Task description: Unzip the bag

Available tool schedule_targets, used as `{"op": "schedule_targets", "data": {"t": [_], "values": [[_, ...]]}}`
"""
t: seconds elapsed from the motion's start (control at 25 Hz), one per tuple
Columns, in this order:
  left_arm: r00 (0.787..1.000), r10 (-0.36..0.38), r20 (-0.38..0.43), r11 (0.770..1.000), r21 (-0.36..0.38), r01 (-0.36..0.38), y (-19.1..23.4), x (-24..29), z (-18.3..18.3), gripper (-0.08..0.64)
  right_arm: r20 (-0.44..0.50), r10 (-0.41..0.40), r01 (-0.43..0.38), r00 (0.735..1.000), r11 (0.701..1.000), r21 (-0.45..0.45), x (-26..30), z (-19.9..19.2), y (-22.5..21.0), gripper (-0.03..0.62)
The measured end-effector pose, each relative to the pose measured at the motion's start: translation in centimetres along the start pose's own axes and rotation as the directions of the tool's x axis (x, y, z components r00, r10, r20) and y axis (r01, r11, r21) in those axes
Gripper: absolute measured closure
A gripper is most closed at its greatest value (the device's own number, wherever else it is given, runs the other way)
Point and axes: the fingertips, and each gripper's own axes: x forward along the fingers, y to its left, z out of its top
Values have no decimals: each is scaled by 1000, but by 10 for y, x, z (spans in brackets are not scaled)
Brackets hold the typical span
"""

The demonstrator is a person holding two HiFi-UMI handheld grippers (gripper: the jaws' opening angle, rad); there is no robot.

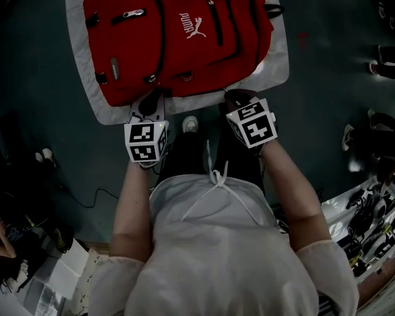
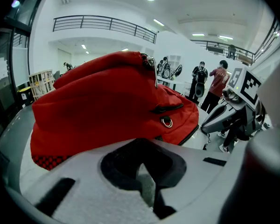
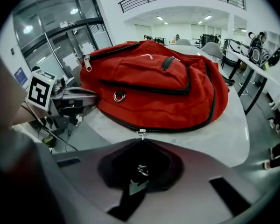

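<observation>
1. Head view: the red bag (image 1: 178, 38) is seen lying flat on the pale table (image 1: 280, 71), with both grippers set at its near edge.
2. The right gripper (image 1: 236, 99) is placed at the bag's near right corner. In the right gripper view its jaws are drawn together, and a small metal zipper pull (image 3: 141, 169) is pinched between them.
3. The slider (image 3: 140, 133) is seen just beyond those jaws, on the dark main zipper (image 3: 191, 125) that runs round the bag's lower edge.
4. The left gripper (image 1: 148, 103) is rested against the near left corner. Its jaws are seen together in the left gripper view; whether any fabric is caught between them cannot be made out.
5. No gap is shown along the main zipper on either side of the slider, so the opening is judged to be barely begun, if at all.
6. Nearly the whole run of the zipper is judged to be left, with the pull already gripped for it.
7. The pocket zipper (image 1: 133, 13) on the bag's face is seen closed and untouched.
</observation>
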Motion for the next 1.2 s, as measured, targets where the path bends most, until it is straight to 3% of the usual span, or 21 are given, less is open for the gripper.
{"op": "schedule_targets", "data": {"t": [0.56, 0.96, 1.2], "values": [[1000, 15, -7, 1000, -16, -15, 1, 1, -1, 540, -25, -50, 51, 998, 999, 10, -13, -10, -50, 565], [999, 37, -11, 999, -13, -37, 0, 1, 0, 540, -68, -32, 33, 997, 999, 3, -20, -6, -72, 565], [999, 54, -9, 999, -3, -54, 0, 2, 0, 540, -70, -122, 117, 990, 991, -71, -25, -2, -100, 565]]}}
